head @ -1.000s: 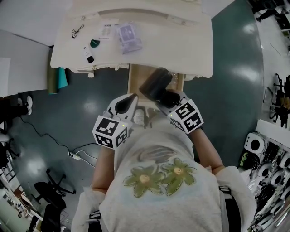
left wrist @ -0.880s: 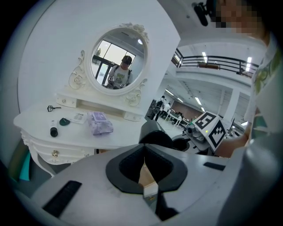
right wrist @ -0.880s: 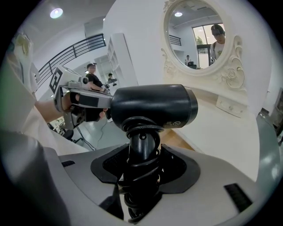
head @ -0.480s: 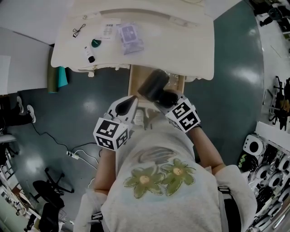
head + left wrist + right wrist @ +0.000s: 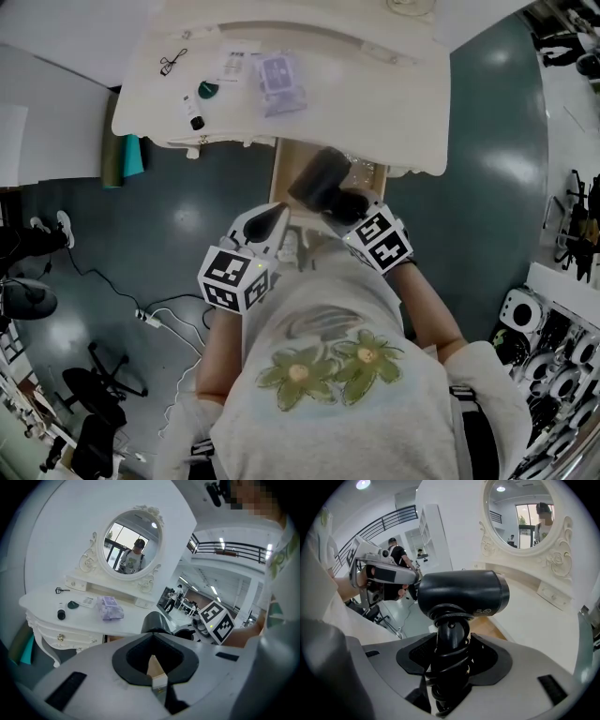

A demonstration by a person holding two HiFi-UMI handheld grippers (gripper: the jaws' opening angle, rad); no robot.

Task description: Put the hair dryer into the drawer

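hair dryer (image 5: pixel 322 178): matte black, with a stubby barrel on a round handle; it is held in the air over the open drawer, not inside it.
cord (image 5: pixel 449 667): glossy black, wound in tight loops around the handle.
right gripper (image 5: pixel 349 202): jaws clamped on the cord-wrapped handle, with a dark padded face on each side.
left gripper (image 5: pixel 277 216): jaw tips brought together with nothing between them; it hangs by the drawer's front left corner, near the dryer but apart from it.
drawer (image 5: pixel 284 173): pulled out from under the table top, with pale bare wood inside.
dressing table (image 5: pixel 403 103): smooth cream white with a curving edge.
on the table top: a crinkly lilac packet (image 5: pixel 279 73), a small white bottle (image 5: pixel 194 115) with a black cap, and a dark green round piece (image 5: pixel 207 90).
mirror (image 5: pixel 132 545): oval, in a carved white frame.
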